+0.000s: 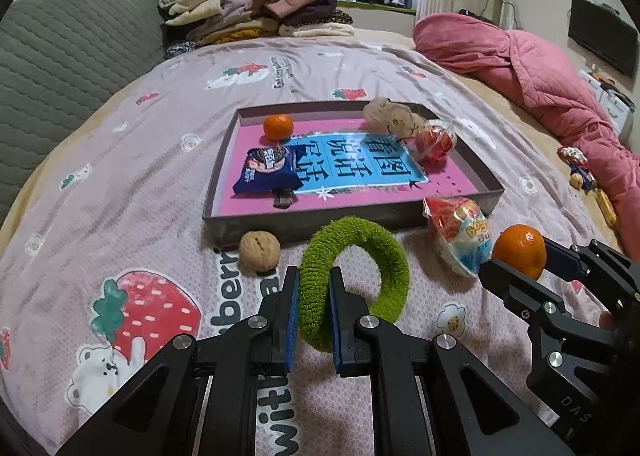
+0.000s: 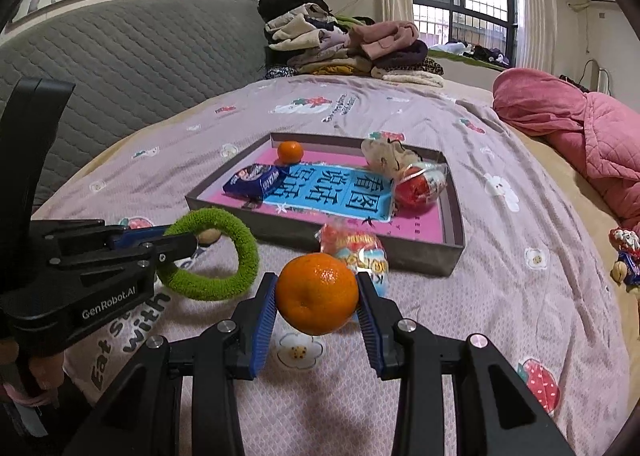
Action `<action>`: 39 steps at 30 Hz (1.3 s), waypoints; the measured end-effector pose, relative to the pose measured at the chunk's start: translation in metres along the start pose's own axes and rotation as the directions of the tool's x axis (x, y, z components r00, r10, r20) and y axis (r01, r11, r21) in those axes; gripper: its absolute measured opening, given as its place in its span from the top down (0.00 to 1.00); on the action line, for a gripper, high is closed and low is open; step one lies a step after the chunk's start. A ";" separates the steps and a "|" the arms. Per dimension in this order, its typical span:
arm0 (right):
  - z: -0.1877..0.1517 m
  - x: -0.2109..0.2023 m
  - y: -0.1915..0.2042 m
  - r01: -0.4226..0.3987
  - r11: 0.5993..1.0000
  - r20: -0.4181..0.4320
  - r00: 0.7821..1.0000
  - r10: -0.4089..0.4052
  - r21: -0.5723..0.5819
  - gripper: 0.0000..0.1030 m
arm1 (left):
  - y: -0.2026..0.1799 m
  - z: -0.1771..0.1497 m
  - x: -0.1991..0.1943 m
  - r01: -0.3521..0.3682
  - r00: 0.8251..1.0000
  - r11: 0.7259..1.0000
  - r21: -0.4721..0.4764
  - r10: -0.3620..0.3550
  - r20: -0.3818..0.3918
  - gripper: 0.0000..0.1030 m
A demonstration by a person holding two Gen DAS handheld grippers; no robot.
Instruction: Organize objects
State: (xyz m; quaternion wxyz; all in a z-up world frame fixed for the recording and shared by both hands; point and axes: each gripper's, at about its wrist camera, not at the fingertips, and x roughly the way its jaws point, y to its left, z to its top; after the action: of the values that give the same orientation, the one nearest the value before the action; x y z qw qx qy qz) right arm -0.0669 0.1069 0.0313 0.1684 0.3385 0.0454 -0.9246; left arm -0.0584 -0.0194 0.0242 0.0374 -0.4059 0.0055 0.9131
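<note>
Gripping a green terry ring (image 1: 356,276), the left tool (image 1: 314,314) sits near the tray (image 1: 256,227); the right tool (image 2: 317,318) clamps a mandarin (image 2: 317,293), with a wrapped snack (image 1: 460,234) lying between.

A walnut (image 1: 259,253) and a wrapped snack (image 1: 460,234) lie before the tray (image 1: 256,226), on the bed (image 1: 120,184).

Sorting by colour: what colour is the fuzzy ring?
Green; the ring shows best in the left wrist view.

You can read "GenRobot.AI" on the left hand-held gripper (image 2: 182,244) body. Tray (image 2: 420,252) floor shows "看图说话", upside down to you. Bedsheet (image 2: 460,316) print gives "with" and "Eat s…"; left view shows "…berri" and "DAS" on the right hand-held gripper (image 1: 516,252).
</note>
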 end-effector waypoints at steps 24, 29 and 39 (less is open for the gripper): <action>0.029 -0.010 0.000 0.046 0.999 0.110 0.993 -0.048 0.018 0.62 | 0.010 0.024 -0.018 -0.026 0.995 0.999 -0.043 0.030 0.091 0.88; 0.033 -0.010 0.000 0.057 0.998 0.128 0.990 -0.059 0.020 0.62 | 0.008 0.028 -0.021 -0.035 0.993 0.998 -0.044 0.039 0.110 0.88; 0.040 -0.008 0.004 0.084 0.996 0.166 0.983 -0.084 0.005 0.62 | 0.007 0.039 -0.025 -0.055 0.987 0.998 -0.042 0.060 0.150 0.88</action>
State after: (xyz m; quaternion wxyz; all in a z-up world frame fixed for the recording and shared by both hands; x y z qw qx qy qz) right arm -0.0844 0.0979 0.0672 0.1328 0.2582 0.0462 -0.9558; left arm -0.0714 -0.0260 0.0690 0.0037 -0.3359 -0.0029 0.9419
